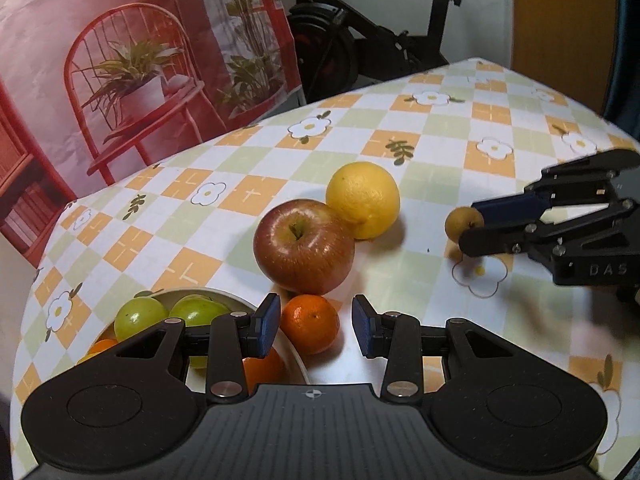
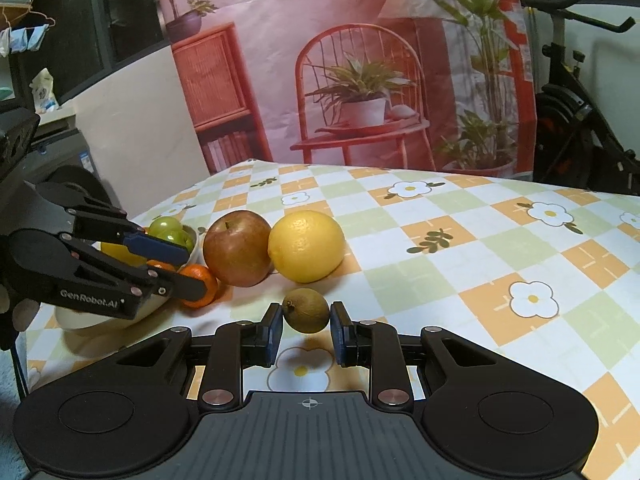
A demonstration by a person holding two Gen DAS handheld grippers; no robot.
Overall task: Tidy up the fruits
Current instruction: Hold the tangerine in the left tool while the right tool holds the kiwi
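The right hand-held gripper pinches the small brown fruit just above the bench, while the left hand-held gripper hovers spread near the tangerine; next, carry the fruit left to the bowl.

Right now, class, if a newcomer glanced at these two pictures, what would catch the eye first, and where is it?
Mid-table, a red apple and a big yellow lemon sit touching. Nearer, the right gripper pinches a small brownish-green fruit above the checked tablecloth. At left, the open left gripper hovers by a mandarin beside a white bowl of green fruit.
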